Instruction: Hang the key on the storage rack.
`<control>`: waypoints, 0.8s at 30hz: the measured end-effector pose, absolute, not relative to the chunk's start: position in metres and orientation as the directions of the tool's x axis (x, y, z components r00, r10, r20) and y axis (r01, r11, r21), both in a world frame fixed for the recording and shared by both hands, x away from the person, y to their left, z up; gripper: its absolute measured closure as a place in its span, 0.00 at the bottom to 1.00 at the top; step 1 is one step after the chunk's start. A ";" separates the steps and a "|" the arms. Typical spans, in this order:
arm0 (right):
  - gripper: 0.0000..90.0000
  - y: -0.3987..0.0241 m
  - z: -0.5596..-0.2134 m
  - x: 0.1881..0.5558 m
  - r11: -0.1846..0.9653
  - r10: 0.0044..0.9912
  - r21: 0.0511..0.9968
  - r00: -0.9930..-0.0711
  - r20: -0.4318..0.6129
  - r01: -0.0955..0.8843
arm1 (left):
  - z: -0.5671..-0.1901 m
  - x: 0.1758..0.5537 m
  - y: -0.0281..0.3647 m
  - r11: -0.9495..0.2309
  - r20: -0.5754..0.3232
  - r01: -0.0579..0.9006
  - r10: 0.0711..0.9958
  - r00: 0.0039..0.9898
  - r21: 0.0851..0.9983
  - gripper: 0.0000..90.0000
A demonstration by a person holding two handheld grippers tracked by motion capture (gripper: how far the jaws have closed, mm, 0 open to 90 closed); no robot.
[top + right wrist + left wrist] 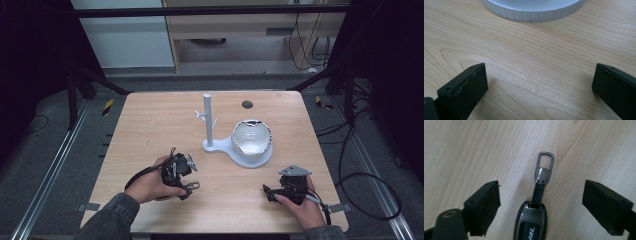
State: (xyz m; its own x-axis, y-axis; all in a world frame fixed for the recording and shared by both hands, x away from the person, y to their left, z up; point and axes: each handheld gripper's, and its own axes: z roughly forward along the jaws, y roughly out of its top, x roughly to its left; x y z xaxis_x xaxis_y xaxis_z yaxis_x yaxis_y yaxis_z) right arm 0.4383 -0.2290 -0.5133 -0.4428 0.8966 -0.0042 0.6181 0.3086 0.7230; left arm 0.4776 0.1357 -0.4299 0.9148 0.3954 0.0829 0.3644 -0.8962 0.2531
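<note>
A dark metal key fob (530, 222) lies flat on the wooden table (150, 125), its short black strap leading to a silver clasp (544, 167). My left gripper (541, 195) points down over it with the jaws apart on either side of the fob, the pads clear of it. From above, the left gripper (181, 172) is at the table's front left, with the clasp (193, 186) showing beside it. My right gripper (269, 191) rests at the front right, open, with bare wood between its fingers (469, 85).
A white stand (207, 120) with a post and small hooks rises mid-table; its round base (220, 146) carries a white bowl (252, 137). The base's ribbed rim (534, 12) lies just ahead of the right gripper. A small black disc (247, 104) sits near the far edge.
</note>
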 end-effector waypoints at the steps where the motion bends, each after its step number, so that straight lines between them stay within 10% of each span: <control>1: 0.00 -0.229 -0.513 0.438 0.311 0.895 0.723 -0.445 -0.005 0.617 | -0.430 0.478 0.136 -0.896 0.083 0.364 0.395 0.915 0.253 0.20; 24: 0.00 -0.229 -0.513 0.438 0.310 0.896 0.723 -0.445 -0.005 0.617 | -0.453 0.489 0.116 -0.956 0.056 0.291 0.292 0.955 0.036 0.64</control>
State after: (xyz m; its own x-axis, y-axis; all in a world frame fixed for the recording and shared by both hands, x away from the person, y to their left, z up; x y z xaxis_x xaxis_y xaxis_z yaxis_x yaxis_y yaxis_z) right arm 0.4383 -0.2292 -0.5133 -0.4447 0.8957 -0.0047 0.6171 0.3101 0.7232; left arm 0.4893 0.1158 -0.4533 0.9547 0.2922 0.0562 0.2905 -0.9562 0.0362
